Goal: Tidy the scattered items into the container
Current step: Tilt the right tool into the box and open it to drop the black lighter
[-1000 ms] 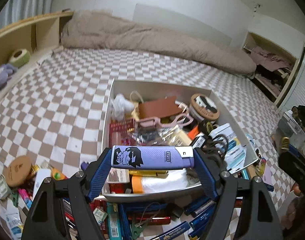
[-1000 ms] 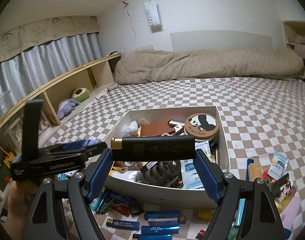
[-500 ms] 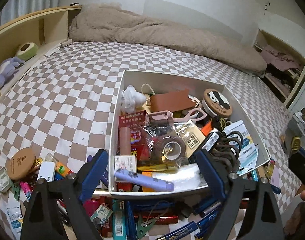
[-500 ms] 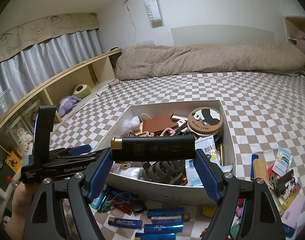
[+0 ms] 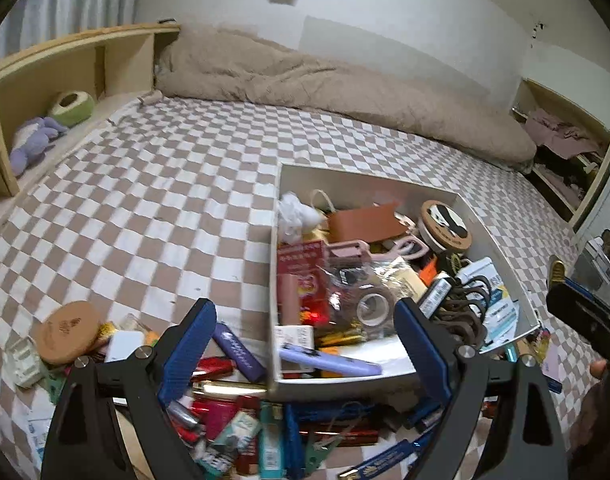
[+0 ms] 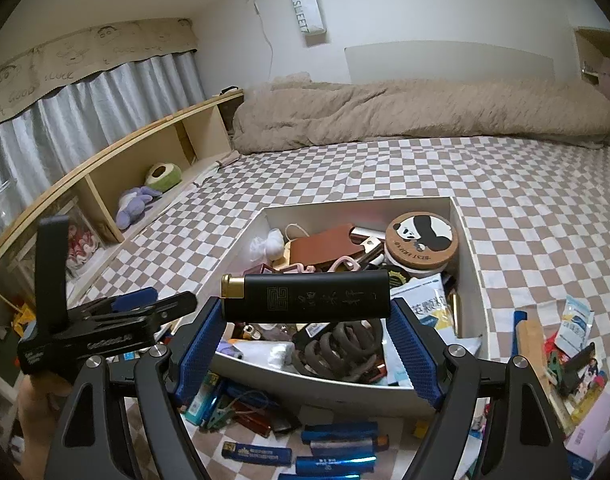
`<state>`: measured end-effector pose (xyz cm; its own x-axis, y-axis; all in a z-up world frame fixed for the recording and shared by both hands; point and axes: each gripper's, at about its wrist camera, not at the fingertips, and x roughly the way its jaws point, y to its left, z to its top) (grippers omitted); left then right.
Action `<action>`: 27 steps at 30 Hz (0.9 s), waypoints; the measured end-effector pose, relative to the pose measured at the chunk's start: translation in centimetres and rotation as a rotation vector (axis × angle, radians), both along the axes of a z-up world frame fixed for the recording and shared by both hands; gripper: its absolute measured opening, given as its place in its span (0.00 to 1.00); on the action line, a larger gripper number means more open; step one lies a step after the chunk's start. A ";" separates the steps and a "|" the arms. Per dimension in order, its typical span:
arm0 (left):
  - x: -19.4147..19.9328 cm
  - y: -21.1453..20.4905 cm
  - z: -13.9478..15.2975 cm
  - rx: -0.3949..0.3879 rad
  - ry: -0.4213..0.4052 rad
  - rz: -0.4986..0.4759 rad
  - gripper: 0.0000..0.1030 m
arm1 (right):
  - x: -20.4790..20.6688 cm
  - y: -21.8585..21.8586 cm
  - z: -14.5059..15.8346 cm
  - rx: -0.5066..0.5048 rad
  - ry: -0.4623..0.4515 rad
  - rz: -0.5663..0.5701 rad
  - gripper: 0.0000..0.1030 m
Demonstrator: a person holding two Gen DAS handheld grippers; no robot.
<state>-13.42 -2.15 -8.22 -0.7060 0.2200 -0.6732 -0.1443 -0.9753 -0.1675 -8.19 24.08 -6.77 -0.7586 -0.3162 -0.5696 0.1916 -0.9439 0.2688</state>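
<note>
- The left gripper [image 5: 305, 344] has just let go; its jaws hold nothing.
- The purple lighter [image 5: 330, 361] lies in the box [image 5: 385, 387].
- The right gripper [image 6: 305, 344] squeezes a black lighter [image 6: 305, 295] above the box.

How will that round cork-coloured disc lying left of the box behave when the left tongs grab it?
The cork disc looks stiff and probably light. It rests tilted on clutter, so a nudge may slide it. It seems wide and thin, so the open left tongs would likely need an edge grip.
</note>
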 end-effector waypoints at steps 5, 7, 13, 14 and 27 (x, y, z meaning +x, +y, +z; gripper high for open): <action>0.5 -1.6 0.4 -0.020 0.034 0.036 0.88 | -1.5 -1.5 -0.4 -0.011 -0.042 0.041 0.80; 0.5 -2.3 0.5 -0.015 0.040 0.046 0.88 | -2.3 -2.5 -0.7 -0.001 -0.062 0.065 0.80; 0.5 -3.8 0.2 0.009 0.037 0.066 0.88 | -4.0 -5.4 -1.3 0.087 -0.057 0.174 0.80; 0.5 -3.9 0.2 0.009 0.036 0.067 0.88 | -4.2 -6.1 -1.4 0.134 -0.050 0.195 0.80; 0.2 -5.8 -0.5 0.046 0.018 0.107 0.88 | -6.4 -12.6 -3.8 0.629 -0.072 0.547 0.80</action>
<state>-13.17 -7.90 -8.74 -0.7390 0.1732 -0.6511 -0.0431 -0.9766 -0.2109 -14.60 11.46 -10.61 -0.5455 -0.2357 -0.8043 0.6688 -0.7008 -0.2482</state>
